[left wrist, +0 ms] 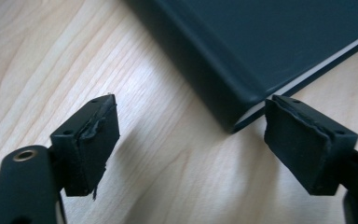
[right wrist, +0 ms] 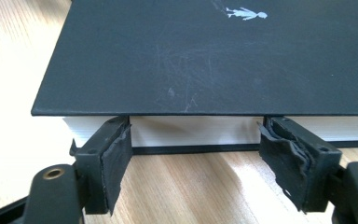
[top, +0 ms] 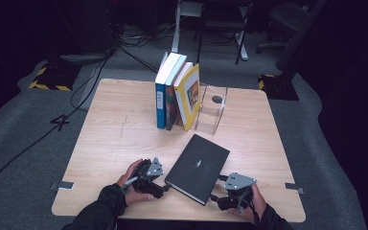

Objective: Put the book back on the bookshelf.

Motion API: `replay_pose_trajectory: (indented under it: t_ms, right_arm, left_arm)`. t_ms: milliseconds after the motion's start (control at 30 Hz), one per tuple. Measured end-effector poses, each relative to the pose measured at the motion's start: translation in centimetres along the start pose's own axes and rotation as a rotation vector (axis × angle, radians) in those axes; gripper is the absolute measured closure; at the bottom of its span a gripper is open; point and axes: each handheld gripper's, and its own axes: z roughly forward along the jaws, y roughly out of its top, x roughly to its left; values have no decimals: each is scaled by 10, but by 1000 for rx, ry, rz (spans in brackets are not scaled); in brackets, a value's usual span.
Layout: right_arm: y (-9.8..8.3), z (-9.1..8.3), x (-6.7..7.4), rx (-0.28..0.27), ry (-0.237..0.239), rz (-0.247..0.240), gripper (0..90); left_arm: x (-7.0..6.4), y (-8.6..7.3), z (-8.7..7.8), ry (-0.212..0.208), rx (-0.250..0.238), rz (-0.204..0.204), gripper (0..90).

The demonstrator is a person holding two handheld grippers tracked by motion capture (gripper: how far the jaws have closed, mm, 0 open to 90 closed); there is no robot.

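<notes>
High view: black book (top: 199, 167) lies flat on the bench (top: 120, 129), near my edge, turned at an angle so one corner points at me. My left hand-held gripper (top: 164, 186) sits just beside the book's near-left corner, my right hand-held gripper (top: 219, 190) just beside its near-right edge; a hand on each. Farther back, three books stand in a row: blue book (top: 162, 93), a dark-spined book (top: 172, 96), yellow book (top: 189, 96), leaning against a clear bookend (top: 212, 111). Left gripper view: jaws spread wide, nothing pinched. The black book's spine corner (left wrist: 235, 109) sits at the far end of the gap, close to the right-hand pad (left wrist: 298, 140); can't tell if pad and corner touch. The left-hand pad (left wrist: 93, 140) is over bare wood, well apart from the book. Pad rubber is frayed at the edges. Right gripper view: jaws spread, lined up against the book's page edge (right wrist: 196, 130), one pad (right wrist: 114, 154) and the other (right wrist: 286, 158) both just below the overhanging cover. White pages show between them. Pads face each other along the edge, not pressing on the book; nothing held. Cover is scuffed, small white figure (right wrist: 247, 13) printed near the top.
</notes>
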Motion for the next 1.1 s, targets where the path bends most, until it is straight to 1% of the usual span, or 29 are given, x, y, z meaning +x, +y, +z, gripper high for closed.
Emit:
replay_pose_trajectory:
  t_ms: [33,67,100,200,333,367,400,467,500,567,600,700,733,767,867,900,933,967,1000,1033,1067,1100]
  right_arm:
    - [0,0,0,-7,-1,4,259]
    - [1,-1,0,-10,0,8,259]
    - [2,-1,0,-13,-1,9,259]
    - [3,-2,0,-19,-4,6,259]
    - [7,-5,0,-35,-7,10,259]
    - [8,-6,0,-40,-7,11,259]
    - [9,-6,0,-44,-8,11,259]
    - [12,-7,0,-49,-12,11,259]
    - [14,-8,0,-51,-14,10,259]
    - [18,-9,-1,-64,-17,10,259]
    - [20,-9,0,-67,-20,6,260]
    - [23,-9,0,-69,-28,5,259]
    - [25,-8,0,-72,-30,6,259]
    - [27,-8,1,-76,-34,4,260]
    - [33,-9,0,-87,-40,5,259]
    - [36,-9,0,-91,-41,4,259]
    - [39,-8,0,-97,-44,5,259]
    - [41,-8,0,-98,-44,3,259]
    - [43,-8,0,-98,-44,3,259]
    - [43,-8,0,-98,-44,3,259]
    - [45,-7,-1,-100,-46,2,259]
    - [47,-6,-1,-105,-50,-2,258]
  left_arm:
    - [-2,1,-1,-9,-5,8,163]
    - [-4,2,-3,-11,-6,21,169]
    - [-6,3,-3,-13,-7,25,169]
    - [-14,6,-4,-12,-14,48,168]
    - [-27,14,-6,-1,-32,93,172]
    - [-29,16,-6,-9,-42,99,171]
    - [-32,18,-6,-9,-46,106,172]
    - [-36,21,-6,13,-52,120,158]
    - [-38,24,-6,1,-63,130,165]
    - [-41,27,-6,7,-68,140,174]
    - [-43,29,-5,-1,-70,145,175]
    - [-46,31,-4,-2,-71,157,166]
    - [-48,33,-3,5,-66,173,166]
    - [-50,35,-2,13,-70,178,160]
    - [-52,38,1,31,-80,179,158]
    - [-53,39,2,43,-78,181,158]
    - [-55,42,4,76,-72,199,155]
    - [-56,42,5,87,-70,197,155]
    - [-56,44,6,104,-69,209,153]
    - [-56,44,6,104,-69,209,152]
    - [-57,45,8,121,-69,206,152]
    - [-56,46,9,129,-68,211,154]
